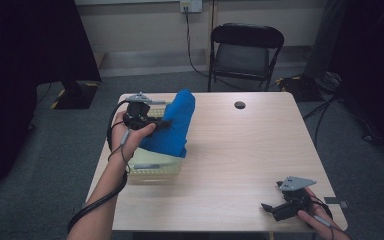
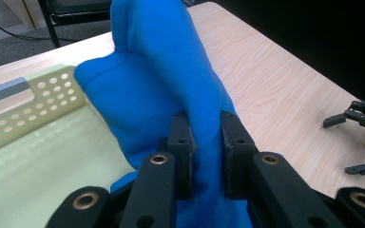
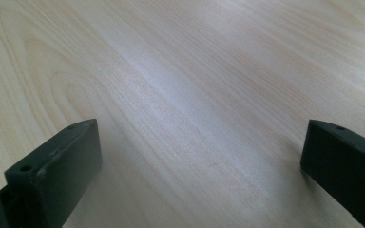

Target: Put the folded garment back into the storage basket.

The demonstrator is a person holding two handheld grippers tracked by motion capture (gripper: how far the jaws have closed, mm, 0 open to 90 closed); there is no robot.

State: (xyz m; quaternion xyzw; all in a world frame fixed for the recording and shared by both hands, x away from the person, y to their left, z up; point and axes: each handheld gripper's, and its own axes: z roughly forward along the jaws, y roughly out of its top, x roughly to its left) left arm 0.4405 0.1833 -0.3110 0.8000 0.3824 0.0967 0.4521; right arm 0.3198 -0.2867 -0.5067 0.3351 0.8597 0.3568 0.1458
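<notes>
1. Left gripper view shows the blue cloth pinched between the jaws of the left tool, held up over the pale green basket, likely so it clears the perforated rim.
2. That basket sits at the table's left edge.
3. Near the front right corner, the right tool rests idle, jaws wide and empty.
4. The cloth hides much of the basket's inside; its lower end is cut off.

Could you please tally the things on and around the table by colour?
Blue: 1, the cloth
Pale green: 1, the perforated basket
Black: 3, the left gripper, the right gripper, the folding chair
Total: 5
</notes>
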